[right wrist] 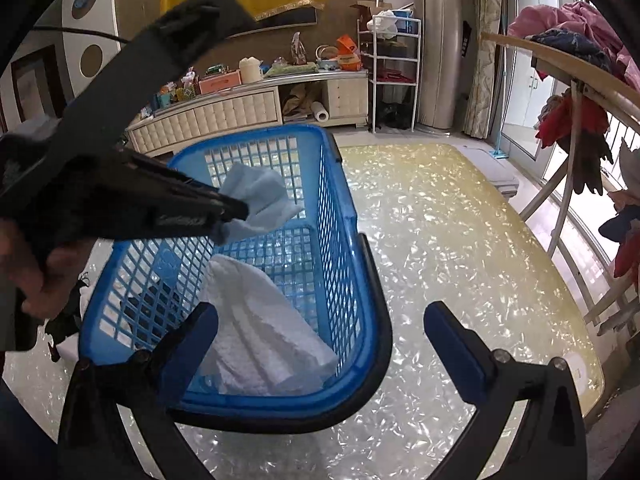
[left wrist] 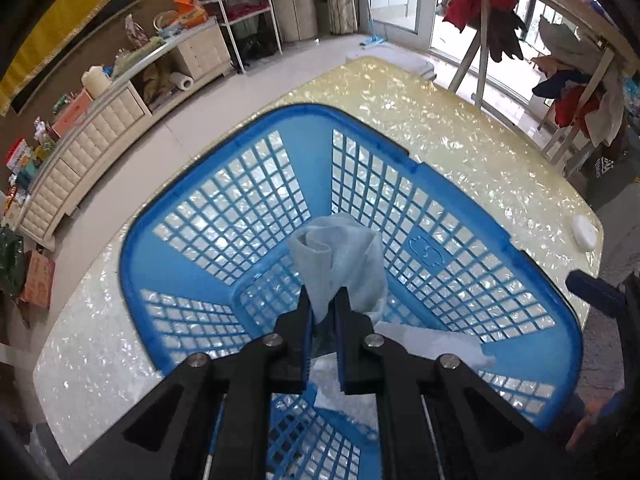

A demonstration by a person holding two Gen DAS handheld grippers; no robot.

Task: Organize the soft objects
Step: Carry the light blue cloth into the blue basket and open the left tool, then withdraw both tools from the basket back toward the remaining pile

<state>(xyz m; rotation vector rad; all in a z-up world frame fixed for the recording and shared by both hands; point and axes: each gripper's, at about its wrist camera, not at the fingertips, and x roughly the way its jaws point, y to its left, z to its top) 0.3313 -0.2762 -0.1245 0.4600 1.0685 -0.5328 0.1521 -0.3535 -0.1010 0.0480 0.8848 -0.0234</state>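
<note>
A blue plastic basket stands on the shiny pearl-patterned table. My left gripper is shut on a light blue cloth and holds it above the inside of the basket; it also shows in the right wrist view with the cloth. A white towel lies in the basket at its near end. My right gripper is open and empty, its fingers either side of the basket's near right corner.
A small white round object lies near the table's right edge. A low cream cabinet with clutter, a white shelf rack and a clothes rack with garments stand around the table.
</note>
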